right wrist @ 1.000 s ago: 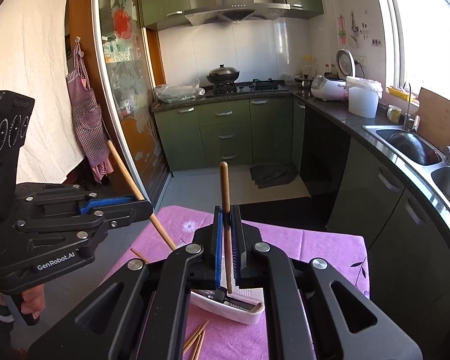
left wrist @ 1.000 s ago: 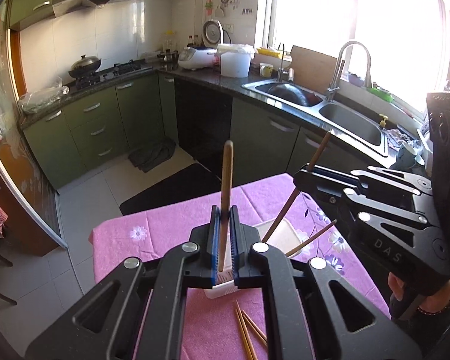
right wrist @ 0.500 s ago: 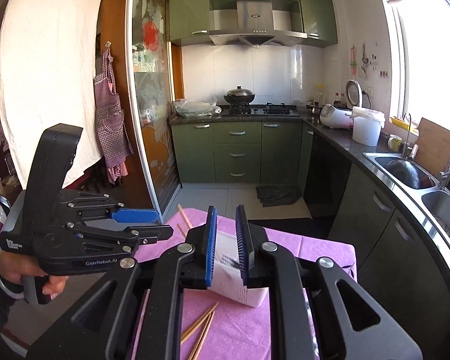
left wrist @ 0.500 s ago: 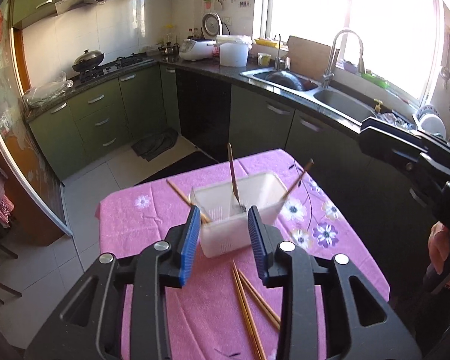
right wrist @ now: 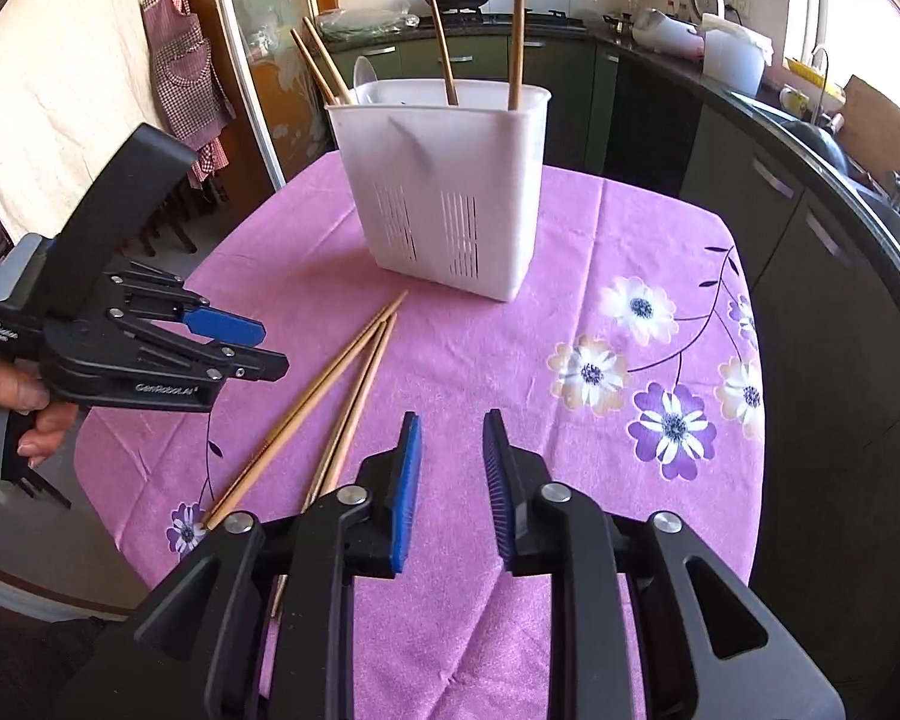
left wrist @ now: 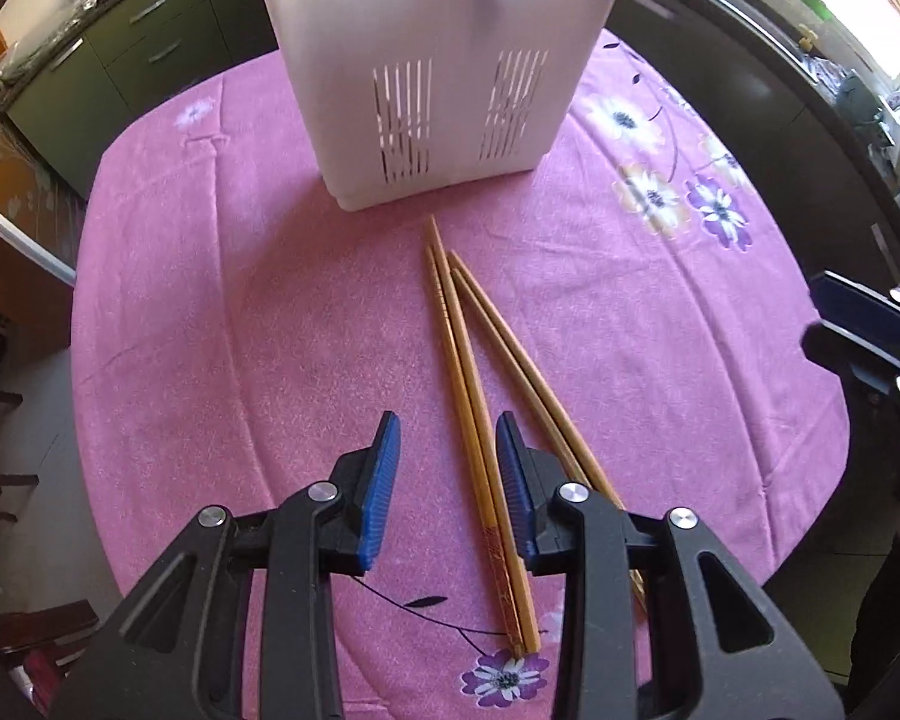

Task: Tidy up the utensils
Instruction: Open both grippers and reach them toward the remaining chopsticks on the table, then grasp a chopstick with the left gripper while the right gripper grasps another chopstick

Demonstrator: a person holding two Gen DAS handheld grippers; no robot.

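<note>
Change: a second ago each tool clamped one upright chopstick above the bin; now both are empty and low over the desk [left wrist: 210, 312].
Left tool [left wrist: 447, 468]: narrow gap, nothing gripped; two chopsticks [left wrist: 471, 420] lie on the cloth under the gap, beside its right pad.
Right tool [right wrist: 447, 468]: jaws opening, nothing between them, bare pink cloth below.
Bin [right wrist: 444, 180]: white, slotted, ahead of both tools; four chopsticks stand in it.
Loose sticks [right wrist: 330, 372]: left of the right tool, tips just short of the bin.
Hand [right wrist: 12, 390]: grips the left tool's handle.
In the way: nothing between tools and sticks.
</note>
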